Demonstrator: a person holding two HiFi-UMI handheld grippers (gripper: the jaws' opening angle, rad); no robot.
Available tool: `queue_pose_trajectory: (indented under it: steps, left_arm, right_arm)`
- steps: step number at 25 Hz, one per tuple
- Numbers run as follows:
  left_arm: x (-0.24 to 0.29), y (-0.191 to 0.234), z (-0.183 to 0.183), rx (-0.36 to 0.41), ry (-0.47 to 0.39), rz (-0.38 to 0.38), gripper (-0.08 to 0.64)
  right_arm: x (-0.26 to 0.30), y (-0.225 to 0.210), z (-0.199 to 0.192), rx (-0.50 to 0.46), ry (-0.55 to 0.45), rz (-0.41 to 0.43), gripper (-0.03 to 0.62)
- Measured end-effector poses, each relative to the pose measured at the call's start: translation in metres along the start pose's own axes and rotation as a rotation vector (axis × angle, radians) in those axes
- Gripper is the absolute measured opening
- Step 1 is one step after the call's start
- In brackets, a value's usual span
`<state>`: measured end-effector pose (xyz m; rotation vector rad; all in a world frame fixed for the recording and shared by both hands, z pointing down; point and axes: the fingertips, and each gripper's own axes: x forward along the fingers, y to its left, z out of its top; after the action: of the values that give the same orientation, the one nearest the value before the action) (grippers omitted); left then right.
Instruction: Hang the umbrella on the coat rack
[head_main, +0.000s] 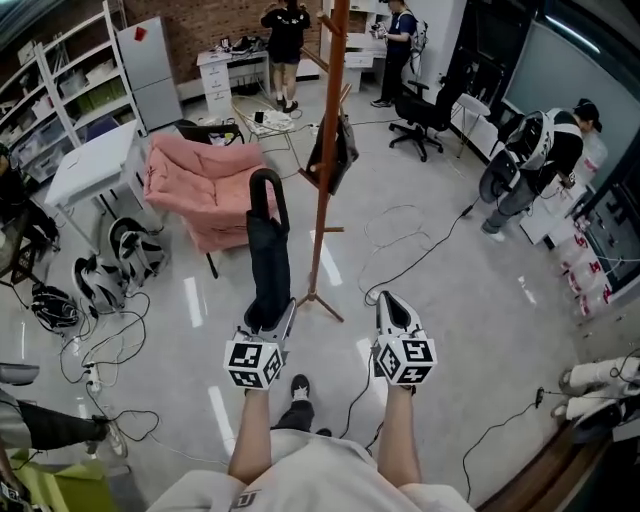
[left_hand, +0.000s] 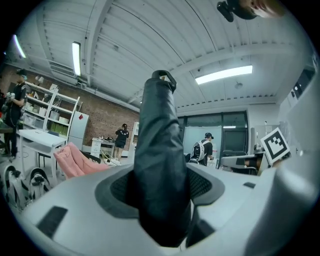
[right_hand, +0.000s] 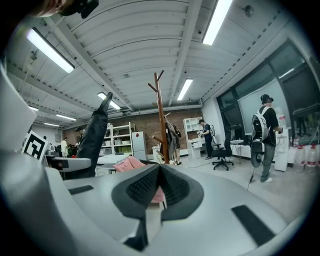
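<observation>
A black folded umbrella (head_main: 268, 250) stands upright between the jaws of my left gripper (head_main: 268, 318), its looped handle (head_main: 267, 186) on top. In the left gripper view the umbrella (left_hand: 159, 135) fills the gap and the left gripper (left_hand: 161, 187) is shut on its lower part. The brown wooden coat rack (head_main: 328, 150) stands just right of the umbrella and beyond it, with a dark garment (head_main: 334, 152) hanging on it. My right gripper (head_main: 394, 305) is held beside the left, nearer the rack's foot. In its own view the right gripper (right_hand: 160, 170) has its pads together with nothing between them, and the coat rack (right_hand: 160, 120) rises ahead.
A pink armchair (head_main: 205, 185) sits left of the rack, with a white table (head_main: 95, 165) and backpacks (head_main: 110, 265) further left. Cables (head_main: 400, 250) trail over the floor. A black office chair (head_main: 425, 115) and several people stand at the back and right.
</observation>
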<state>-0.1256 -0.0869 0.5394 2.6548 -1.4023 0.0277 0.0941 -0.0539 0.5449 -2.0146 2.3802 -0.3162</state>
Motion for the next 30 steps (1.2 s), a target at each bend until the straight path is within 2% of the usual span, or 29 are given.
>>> queue_pose_trajectory:
  steps: [9,14,24,30]
  left_arm:
    - [0.061,0.040,0.028,0.019,-0.029,-0.006,0.272]
    - [0.093,0.052,0.045,0.022,-0.040,-0.024,0.272]
    - [0.117,0.069,0.060,0.009,-0.056,-0.056,0.272]
    - [0.130,0.072,0.068,-0.007,-0.069,-0.059,0.272]
  right_arm:
    - [0.081,0.007,0.040,-0.041,-0.088,0.068,0.005]
    - [0.118,0.001,0.060,-0.028,-0.115,0.070,0.005]
    - [0.153,-0.006,0.076,0.020,-0.162,0.069,0.005]
    - [0.167,-0.006,0.079,0.019,-0.141,0.101,0.005]
